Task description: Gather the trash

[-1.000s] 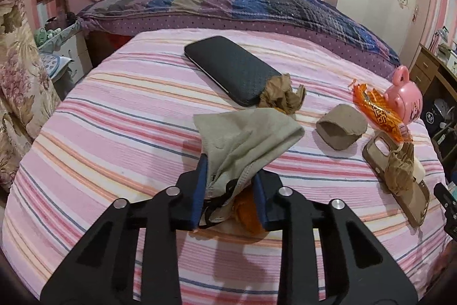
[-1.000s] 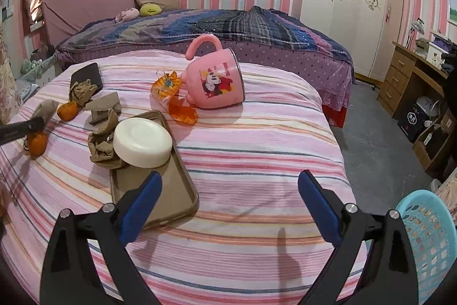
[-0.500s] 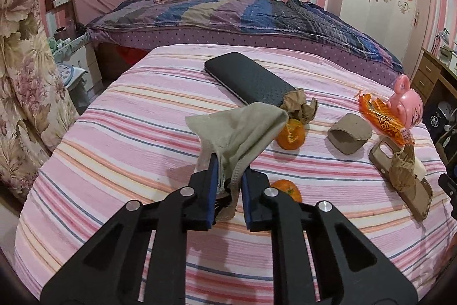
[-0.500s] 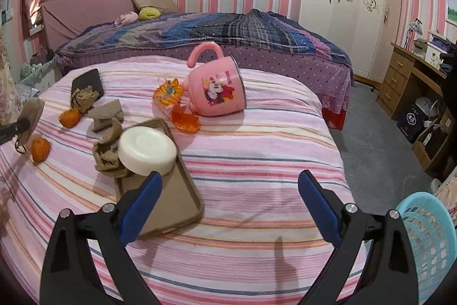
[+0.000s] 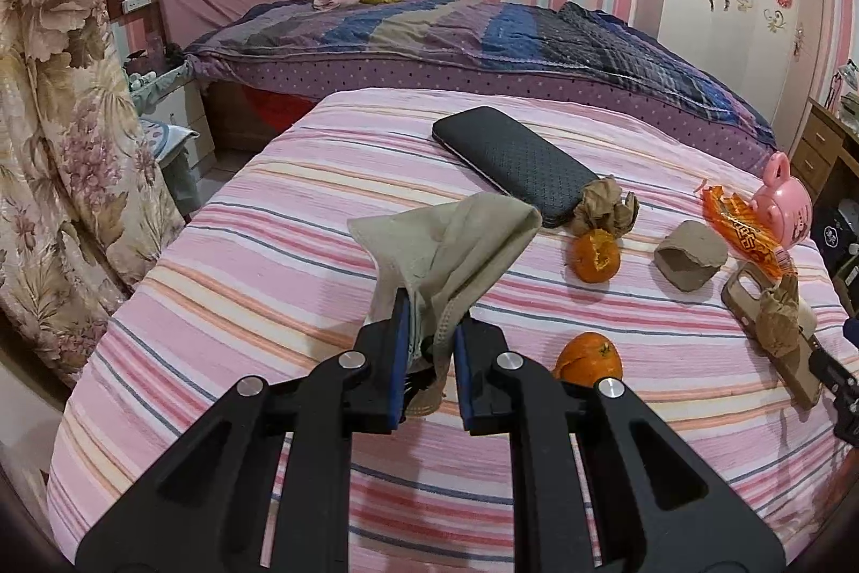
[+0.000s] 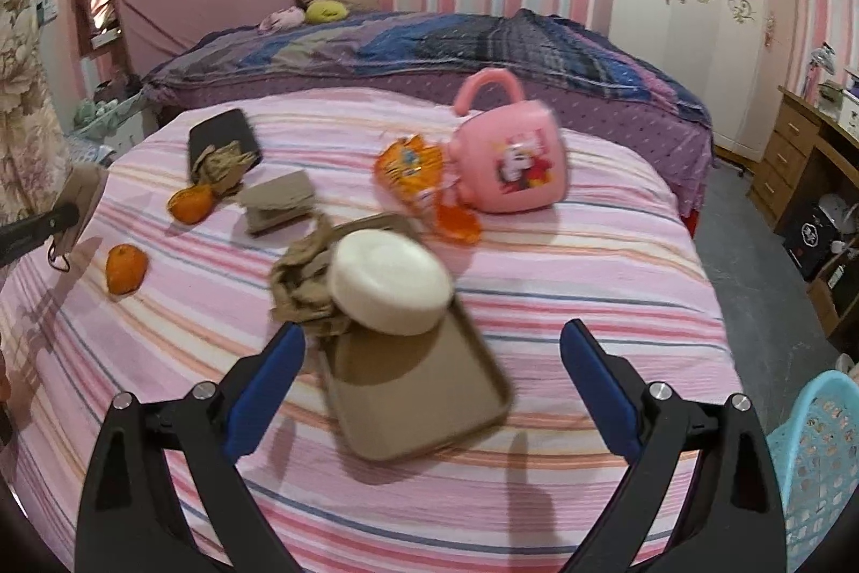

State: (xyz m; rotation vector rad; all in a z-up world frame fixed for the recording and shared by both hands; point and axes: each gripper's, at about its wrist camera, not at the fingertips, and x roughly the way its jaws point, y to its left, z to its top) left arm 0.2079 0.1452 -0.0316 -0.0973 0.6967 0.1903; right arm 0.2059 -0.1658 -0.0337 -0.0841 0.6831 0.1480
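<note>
A: Starting at the fingers: the left gripper (image 5: 427, 347) is clamping its blue pads on the bunched lower end of a greyish-green cloth pouch (image 5: 456, 240), which is fanning upward from the jaws and hanging above the striped bedspread (image 5: 257, 261).

B: And the right gripper (image 6: 429, 358)?

A: Its fingers are standing wide apart, gripping nothing, hovering over the near end of a brown tray (image 6: 424, 406).

B: What is worrying you?

A: The pinch is catching only folds at one end. I am guessing that the limp fabric could be sliding out if the hand swings fast, or the drooping edge could be brushing the peeled orange (image 5: 589, 361) lying just right of the jaws and rolling it.

B: Where is the rest of the trash lying?

A: Farther out, a torn orange (image 5: 593, 253) is sitting beside a crumpled brown paper (image 5: 604, 205) that is touching the near end of a black case (image 5: 515, 162). Right of those, a folded cardboard scrap (image 5: 690, 261) and an orange snack wrapper (image 6: 413, 170) are lying next to a pink mug (image 6: 510, 165) tipped on its side.

B: And on the tray?

A: A white round lid (image 6: 392, 280) is resting on its far end, with another paper wad (image 6: 303, 288) pressing against its left. A blue basket (image 6: 816, 460) is standing on the floor at the near right, well apart from the pouch, so the carry across looks long.
</note>
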